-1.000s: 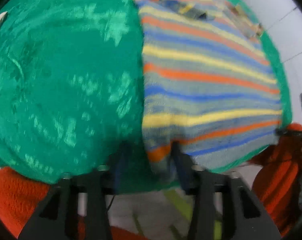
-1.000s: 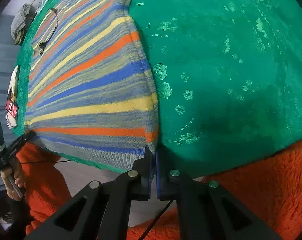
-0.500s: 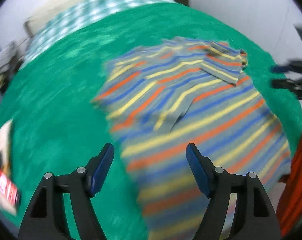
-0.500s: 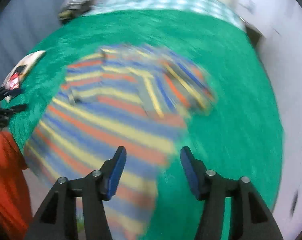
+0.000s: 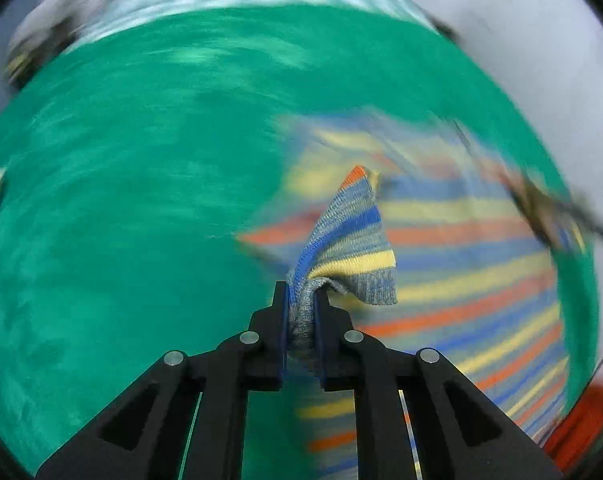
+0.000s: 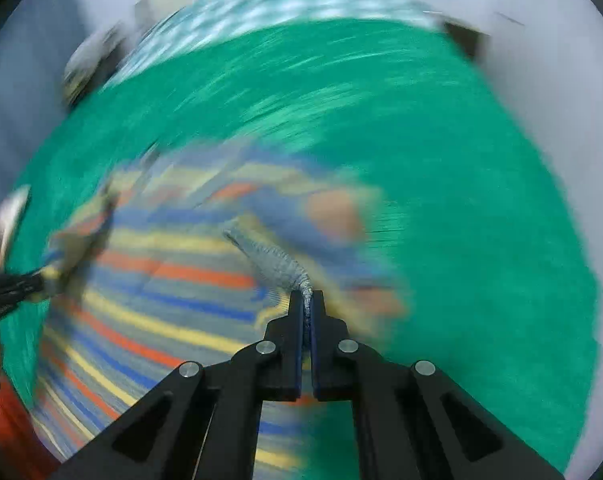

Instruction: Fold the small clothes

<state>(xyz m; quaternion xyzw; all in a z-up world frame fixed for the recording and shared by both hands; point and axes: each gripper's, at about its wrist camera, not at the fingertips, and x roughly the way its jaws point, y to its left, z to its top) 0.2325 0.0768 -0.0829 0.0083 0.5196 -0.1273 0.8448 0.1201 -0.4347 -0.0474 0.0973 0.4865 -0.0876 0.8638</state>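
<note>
The right gripper (image 6: 307, 308) is clamped on a bunched grey hem of the striped sweater (image 6: 149, 280). The sweater lies blurred over the green bedcover (image 6: 481, 220), and the left gripper (image 6: 9, 292) pinches its far edge.

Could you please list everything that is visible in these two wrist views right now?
Striped garment: one, grey with blue, yellow and orange stripes, lying on the green cover with two edges lifted by the grippers.
Green cover: one, green, spread under the garment.
Checked cloth: one, pale teal and white, beyond the cover's far edge; blurred.
Dark bundle: one, colour unclear, at the far left; too blurred to identify.
Left gripper: one, black, shut on a bunched fold of the garment.
Right gripper: one, black, shut on a grey hem edge.
Orange sleeve: orange, at the near edge.
</note>
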